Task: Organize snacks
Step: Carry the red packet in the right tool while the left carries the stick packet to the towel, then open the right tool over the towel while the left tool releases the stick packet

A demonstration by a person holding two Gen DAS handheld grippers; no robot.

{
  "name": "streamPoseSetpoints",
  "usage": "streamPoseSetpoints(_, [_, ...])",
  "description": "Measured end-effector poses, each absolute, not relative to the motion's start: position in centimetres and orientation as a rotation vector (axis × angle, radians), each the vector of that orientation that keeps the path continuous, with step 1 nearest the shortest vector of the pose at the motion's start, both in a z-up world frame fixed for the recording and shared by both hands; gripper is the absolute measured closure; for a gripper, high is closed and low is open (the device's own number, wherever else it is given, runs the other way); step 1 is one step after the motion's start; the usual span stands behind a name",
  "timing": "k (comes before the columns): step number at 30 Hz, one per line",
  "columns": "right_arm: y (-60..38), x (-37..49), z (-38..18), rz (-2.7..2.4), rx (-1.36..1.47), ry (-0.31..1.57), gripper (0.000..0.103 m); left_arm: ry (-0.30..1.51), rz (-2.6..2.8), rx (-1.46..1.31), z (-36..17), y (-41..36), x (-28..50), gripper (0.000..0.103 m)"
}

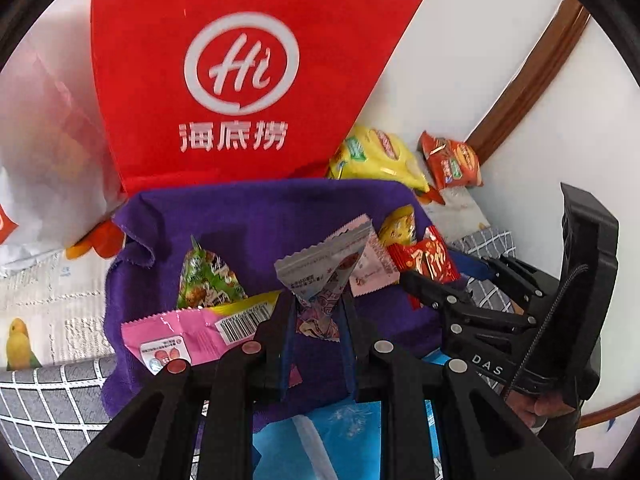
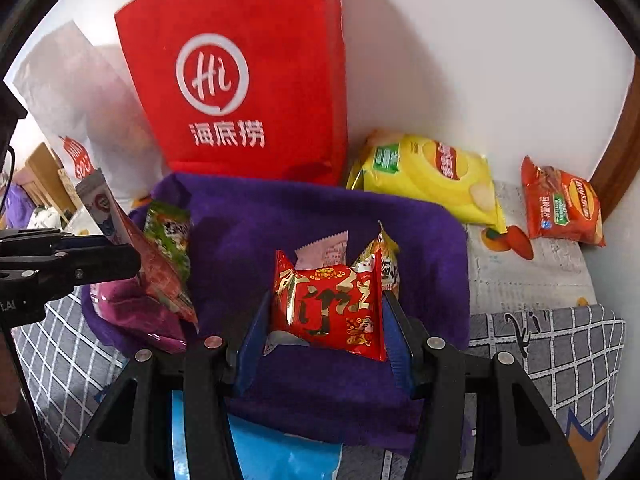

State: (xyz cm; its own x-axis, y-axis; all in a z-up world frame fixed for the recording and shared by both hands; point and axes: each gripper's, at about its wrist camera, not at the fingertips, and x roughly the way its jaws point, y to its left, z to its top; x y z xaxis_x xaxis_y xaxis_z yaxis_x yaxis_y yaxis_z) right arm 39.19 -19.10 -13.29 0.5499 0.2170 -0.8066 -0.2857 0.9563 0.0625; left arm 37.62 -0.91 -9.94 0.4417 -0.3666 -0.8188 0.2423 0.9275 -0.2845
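Against the white wall, over a purple towel (image 2: 320, 216), left gripper (image 1: 316, 304) pinches a grey sachet (image 1: 320, 264), right gripper (image 2: 326, 312) clamps a red packet (image 2: 326, 304); both likely need setting down next.

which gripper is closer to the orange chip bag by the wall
Right. The right gripper, clamped on a red snack packet, sits nearer the orange chip bag; the left gripper is farther over, on the far side from it.
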Motion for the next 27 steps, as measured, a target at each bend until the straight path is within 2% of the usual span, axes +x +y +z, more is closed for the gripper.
streamPoseSetpoints(8, [-18.6, 39.8, -14.7, 0.307, -0.102, 0.979, 0.049, 1.098, -0.377, -0.136, -11.8, -1.5, 38.4, 0.083])
streamPoseSetpoints(27, [-18.6, 40.0, -15.1, 0.309, -0.119, 0.997, 0.046, 1.112, -0.353, -0.183, -12.3, 0.0, 39.1, 0.082])
